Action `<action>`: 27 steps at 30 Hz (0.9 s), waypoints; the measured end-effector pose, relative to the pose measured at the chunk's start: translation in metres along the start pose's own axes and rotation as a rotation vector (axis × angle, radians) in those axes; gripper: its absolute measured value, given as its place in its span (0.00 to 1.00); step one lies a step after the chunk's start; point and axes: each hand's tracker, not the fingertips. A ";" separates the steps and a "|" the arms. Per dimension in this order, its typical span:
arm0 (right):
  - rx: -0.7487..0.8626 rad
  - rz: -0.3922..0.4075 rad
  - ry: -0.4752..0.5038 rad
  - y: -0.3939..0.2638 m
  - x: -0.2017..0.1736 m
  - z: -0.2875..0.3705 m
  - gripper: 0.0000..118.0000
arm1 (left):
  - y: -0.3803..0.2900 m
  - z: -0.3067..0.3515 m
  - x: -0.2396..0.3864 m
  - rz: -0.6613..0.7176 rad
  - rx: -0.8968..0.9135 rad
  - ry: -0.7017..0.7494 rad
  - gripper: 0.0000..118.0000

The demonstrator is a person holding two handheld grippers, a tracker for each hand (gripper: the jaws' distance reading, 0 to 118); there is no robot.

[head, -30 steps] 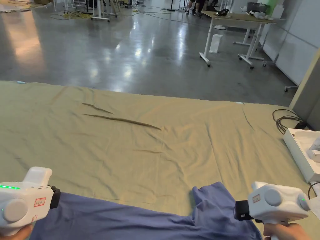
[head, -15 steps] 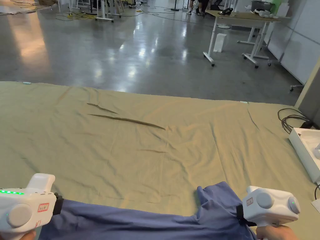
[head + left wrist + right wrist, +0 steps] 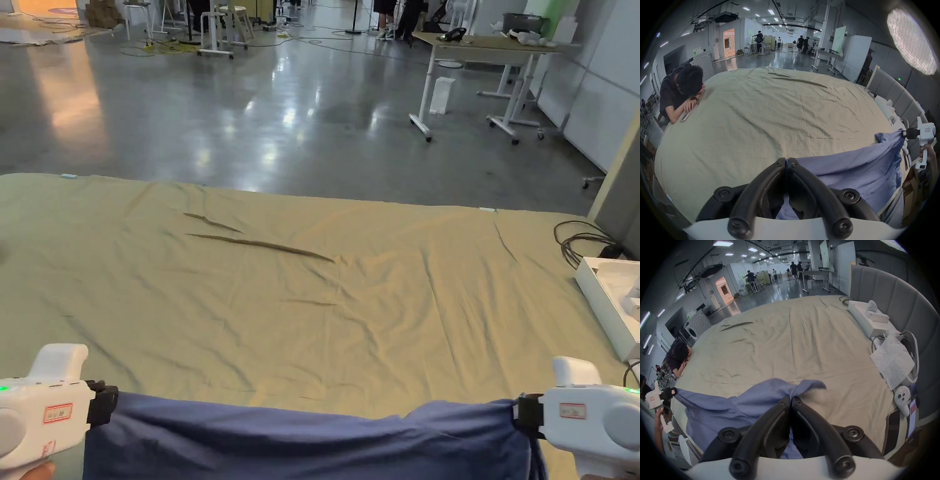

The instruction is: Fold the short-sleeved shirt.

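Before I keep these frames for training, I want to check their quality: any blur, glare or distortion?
Head view: sharp, with glare streaks on the polished floor. Left gripper view: strong fisheye bend and dark corners, a bright lamp panel blown out. Right gripper view: same fisheye bend, and the shirt tip near the right gripper is smeared by motion blur.

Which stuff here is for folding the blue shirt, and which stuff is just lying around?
For the job:
- blue shirt
- left claw, shut on the shirt
- right claw, shut on the shirt
- green sheet to lay it on

Just lying about:
- white box
- black cables
- white paper
- white controller
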 end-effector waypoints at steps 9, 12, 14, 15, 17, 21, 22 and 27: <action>0.053 0.045 0.014 -0.059 0.004 0.081 0.00 | -0.038 0.065 -0.016 0.050 0.046 -0.054 0.04; 0.005 0.073 0.010 -0.084 0.006 0.091 0.00 | -0.059 0.075 -0.020 0.057 0.022 -0.061 0.04; -0.031 0.081 0.005 -0.104 0.009 0.095 0.00 | -0.077 0.078 -0.024 0.072 -0.008 -0.067 0.04; -0.063 0.085 0.002 -0.113 0.010 0.094 0.00 | -0.086 0.078 -0.025 0.073 -0.028 -0.065 0.04; -0.136 0.088 0.002 -0.134 0.013 0.089 0.00 | -0.107 0.076 -0.027 0.074 -0.080 -0.055 0.04; -0.225 0.089 -0.035 -0.174 0.016 0.073 0.00 | -0.143 0.060 -0.032 0.074 -0.192 -0.041 0.04; -0.261 0.080 -0.044 -0.182 0.017 0.067 0.00 | -0.151 0.055 -0.033 0.066 -0.219 -0.033 0.04; -0.301 0.129 -0.101 -0.206 0.013 0.038 0.00 | -0.175 0.033 -0.037 0.072 -0.309 -0.018 0.04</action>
